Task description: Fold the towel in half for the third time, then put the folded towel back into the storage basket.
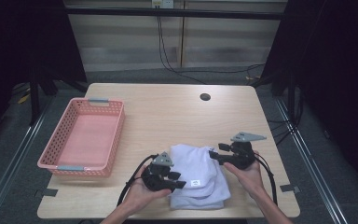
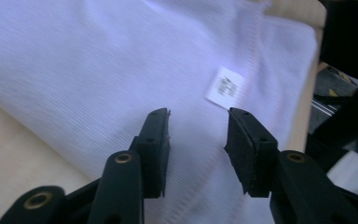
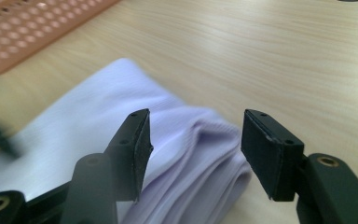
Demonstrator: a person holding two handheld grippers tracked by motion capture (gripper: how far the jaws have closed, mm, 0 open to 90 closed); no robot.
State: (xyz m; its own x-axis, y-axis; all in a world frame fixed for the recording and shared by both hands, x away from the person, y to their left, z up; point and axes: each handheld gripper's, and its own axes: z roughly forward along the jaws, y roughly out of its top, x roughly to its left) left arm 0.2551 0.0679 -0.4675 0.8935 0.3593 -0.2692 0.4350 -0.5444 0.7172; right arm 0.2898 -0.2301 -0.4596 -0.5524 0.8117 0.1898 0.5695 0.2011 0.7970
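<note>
A folded pale lavender towel (image 1: 196, 175) lies near the table's front edge, with a small white label (image 1: 195, 183) on top. My left gripper (image 1: 177, 179) hovers at the towel's left side, jaws open over the cloth (image 2: 121, 70) close to the label (image 2: 224, 87). My right gripper (image 1: 216, 154) stands at the towel's upper right corner, jaws open, with the folded edge (image 3: 200, 154) lying between and below them. Neither pair of pads presses on the fabric.
A pink perforated basket (image 1: 53, 161) sits on the left of the wooden table (image 1: 168, 112), seen too at the top left in the right gripper view (image 3: 28, 32). A round cable hole (image 1: 205, 97) lies at the back. Cables run behind the table.
</note>
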